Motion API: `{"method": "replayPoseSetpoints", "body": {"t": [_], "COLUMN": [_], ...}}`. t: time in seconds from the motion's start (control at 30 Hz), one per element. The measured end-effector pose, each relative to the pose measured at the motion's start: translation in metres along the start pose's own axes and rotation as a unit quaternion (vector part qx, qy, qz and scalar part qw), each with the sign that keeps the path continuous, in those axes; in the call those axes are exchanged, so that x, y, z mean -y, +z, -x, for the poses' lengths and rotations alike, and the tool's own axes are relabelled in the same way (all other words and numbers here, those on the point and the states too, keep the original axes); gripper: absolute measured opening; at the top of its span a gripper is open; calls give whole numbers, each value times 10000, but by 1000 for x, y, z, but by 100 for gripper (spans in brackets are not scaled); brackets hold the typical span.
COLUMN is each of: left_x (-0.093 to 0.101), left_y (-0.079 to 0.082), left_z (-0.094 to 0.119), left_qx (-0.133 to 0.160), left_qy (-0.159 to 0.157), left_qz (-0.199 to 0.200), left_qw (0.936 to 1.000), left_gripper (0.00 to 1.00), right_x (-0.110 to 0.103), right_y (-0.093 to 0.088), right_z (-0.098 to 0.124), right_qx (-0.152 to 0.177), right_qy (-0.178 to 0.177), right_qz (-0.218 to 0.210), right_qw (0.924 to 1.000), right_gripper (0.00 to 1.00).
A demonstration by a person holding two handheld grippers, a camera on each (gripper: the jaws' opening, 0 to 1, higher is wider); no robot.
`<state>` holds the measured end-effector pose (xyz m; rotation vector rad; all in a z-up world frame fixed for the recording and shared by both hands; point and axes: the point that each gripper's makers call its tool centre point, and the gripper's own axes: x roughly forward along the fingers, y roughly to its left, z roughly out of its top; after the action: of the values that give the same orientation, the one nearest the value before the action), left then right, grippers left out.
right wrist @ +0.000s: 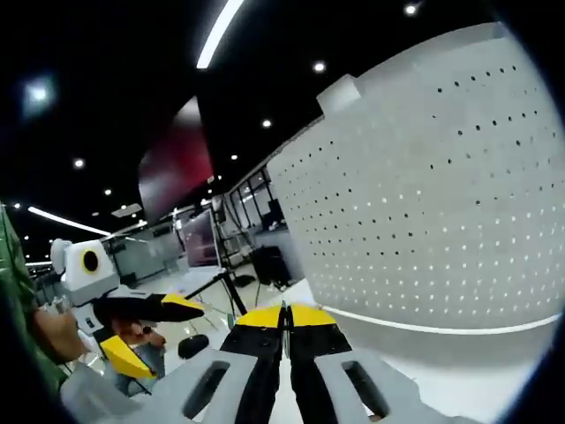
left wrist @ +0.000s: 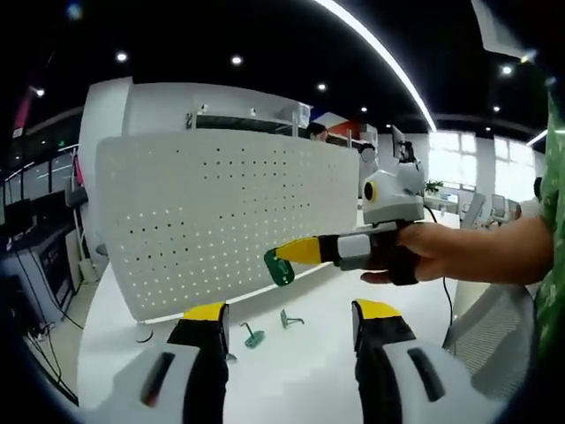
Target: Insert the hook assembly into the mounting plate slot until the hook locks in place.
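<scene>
A white perforated mounting plate [left wrist: 221, 221] stands upright on the white table [left wrist: 300, 380]; in the right gripper view the plate [right wrist: 424, 194] looms close on the right. My right gripper [left wrist: 300, 252], held by a hand, is shut on a green hook [left wrist: 280, 268] just in front of the plate's lower right part. In its own view the right gripper [right wrist: 282, 315] has its yellow tips pressed together. My left gripper [left wrist: 291, 309] is open and holds nothing, low over the table. It appears as the left gripper [right wrist: 159, 334] at the lower left of the right gripper view. Two more green hooks [left wrist: 254, 336] [left wrist: 291, 318] lie on the table.
The table's left edge drops to a floor with cables and equipment [left wrist: 44, 291]. A grey mesh chair [left wrist: 494, 327] stands at the right. A green sleeve [left wrist: 552, 247] borders the right side. Desks and monitors [right wrist: 203, 243] fill the office behind.
</scene>
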<state>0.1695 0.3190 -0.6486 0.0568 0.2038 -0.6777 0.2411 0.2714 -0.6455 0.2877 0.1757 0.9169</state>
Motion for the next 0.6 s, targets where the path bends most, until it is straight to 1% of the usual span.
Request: {"method": "replayPoseSetpoints", "body": {"t": [0.23,0.33,0.43,0.53,0.6], "left_x": [-5,-3,-1,1,1], "left_y": [28,40,45,49,51], "left_z": [-5,-9,-13,-16,-18], "left_qx": [304,407,438,474,496], "left_qy": [68,51,51,74,106], "left_qz": [-54,-101,-179,-218,-237], "left_qw": [9995,9991,9989,9986,9984], "left_gripper": [53,52,48,45,40], "right_x": [-11,-16,-20,-24,-27], "right_y": [13,21,29,33,35], "right_z": [8,10,12,13,13], "right_qx": [285,428,543,588,606], "right_qy": [-20,-29,-29,-8,1], "right_qz": [-155,-202,-209,-196,-163], "right_qw": [9995,9989,9983,9981,9980], "right_gripper": [0,0,0,0,0]}}
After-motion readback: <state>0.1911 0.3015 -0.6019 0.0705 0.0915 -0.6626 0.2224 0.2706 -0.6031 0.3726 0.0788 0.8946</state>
